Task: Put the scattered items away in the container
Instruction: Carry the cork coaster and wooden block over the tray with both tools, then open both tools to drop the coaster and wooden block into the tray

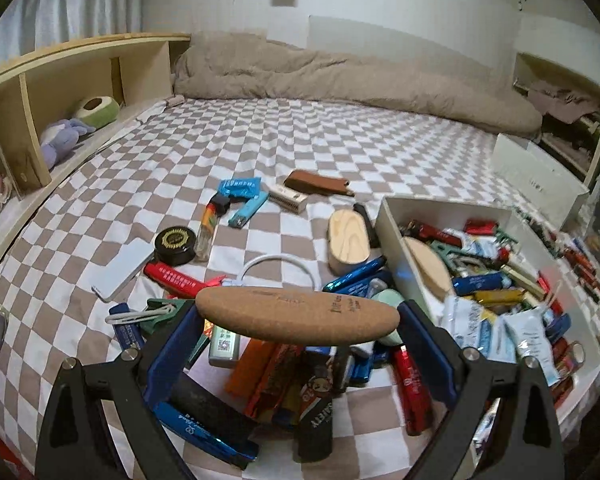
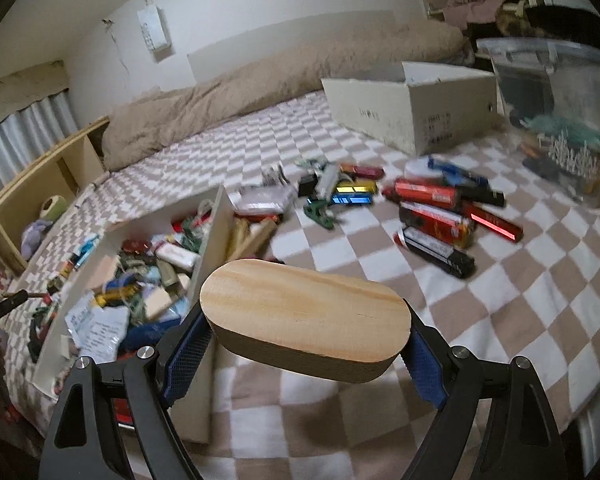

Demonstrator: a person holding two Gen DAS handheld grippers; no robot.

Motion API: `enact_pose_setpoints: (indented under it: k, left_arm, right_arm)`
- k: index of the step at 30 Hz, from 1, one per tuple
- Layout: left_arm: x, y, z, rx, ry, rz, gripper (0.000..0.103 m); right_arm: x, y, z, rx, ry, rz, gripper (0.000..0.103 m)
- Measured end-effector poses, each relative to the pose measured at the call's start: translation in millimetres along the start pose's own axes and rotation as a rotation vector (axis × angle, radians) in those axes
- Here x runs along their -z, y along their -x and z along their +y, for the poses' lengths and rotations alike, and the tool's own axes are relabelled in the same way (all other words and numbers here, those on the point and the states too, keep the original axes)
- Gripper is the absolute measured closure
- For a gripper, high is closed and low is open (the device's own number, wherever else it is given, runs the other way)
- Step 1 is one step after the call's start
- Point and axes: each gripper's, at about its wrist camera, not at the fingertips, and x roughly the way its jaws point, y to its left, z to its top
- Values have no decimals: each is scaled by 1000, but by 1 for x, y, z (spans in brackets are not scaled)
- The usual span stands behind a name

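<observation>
The white box is our landmark, sitting on the checkered bedspread and already heaped with lighters and packets. Left of it, the left gripper is clamped across the long ends of a flat cork oval, carried clear above a pile of lighters and wrappers; that cork looks light, stiff and a touch grippy, so an end-to-end hold should sit safely. Over to the right of the box, the right gripper pinches a thick wooden oval block by its rounded ends, jaws spread wide around it; it looks solid and smooth, heavier than the cork, and I'd say it could twist if held off-centre. Now the views: the left wrist camera alone shows the far-left scatter, a round black tin, a blue lighter, a brown pouch and another wooden oval leaning just beside the box wall. The right wrist camera alone shows the red and black sticks lying well right of the box, plus a second cardboard box and a clear tub beyond them.
</observation>
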Motion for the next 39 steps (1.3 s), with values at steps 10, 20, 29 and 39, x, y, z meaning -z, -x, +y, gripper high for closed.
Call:
enact_pose_setpoints:
  k: [10,20,29,39]
  left_arm:
    - [-13,28,-20,93,-17,-91,5]
    - [-10,32,-62,208,-69,-106,5]
    - [-4,25,-86,270,-104,-82,5]
    - [-3,7,-93,289,-117,-37,28]
  right_arm:
    - [-28,0,40,-131,12,6,15]
    - [-62,-39,110,-252,65,131,15]
    - [-84,-103,168,-293,130,288,15]
    - [-85,-182,189,-214,170,382,15]
